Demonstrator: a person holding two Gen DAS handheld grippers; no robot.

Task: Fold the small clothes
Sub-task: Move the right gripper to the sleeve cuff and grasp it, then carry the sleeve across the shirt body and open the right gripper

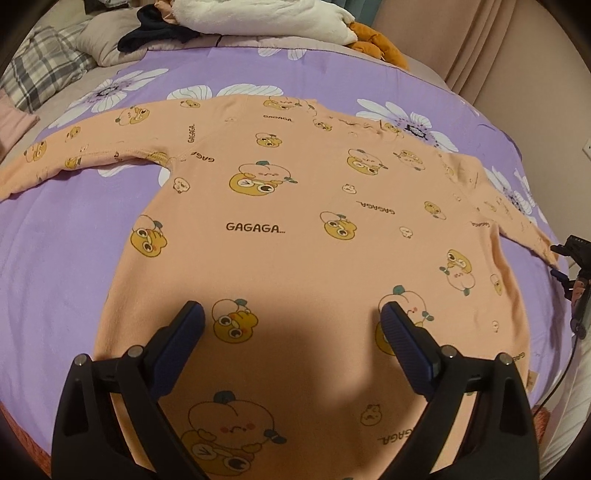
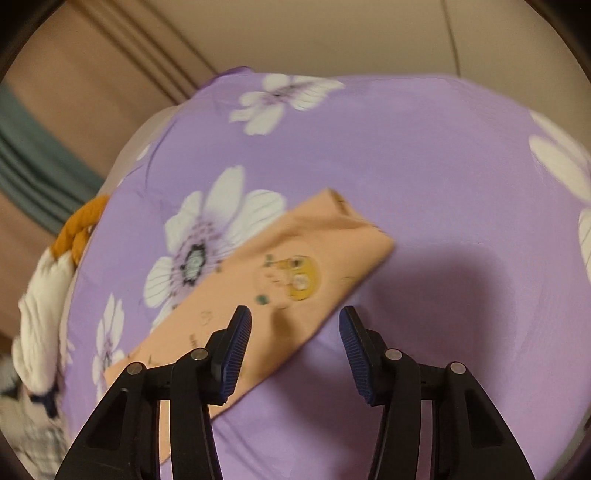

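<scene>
A small peach long-sleeved shirt (image 1: 295, 206) with duck prints and "GAGAGA" lettering lies flat on a purple flowered bedsheet (image 1: 55, 240), both sleeves spread out. My left gripper (image 1: 291, 314) is open and empty, hovering over the shirt's lower hem area. In the right wrist view, the shirt's right sleeve (image 2: 295, 273) lies diagonally on the bedsheet (image 2: 424, 166), cuff toward the upper right. My right gripper (image 2: 295, 321) is open and empty just above the sleeve near its cuff end. The right gripper also shows at the left wrist view's right edge (image 1: 576, 288).
Plaid pillows (image 1: 40, 70), a dark garment (image 1: 155, 27), a white plush blanket (image 1: 258, 18) and an orange plush toy (image 1: 380, 46) lie at the head of the bed. Beige curtains (image 1: 498, 48) hang beyond the bed. The bed edge curves near the bottom left.
</scene>
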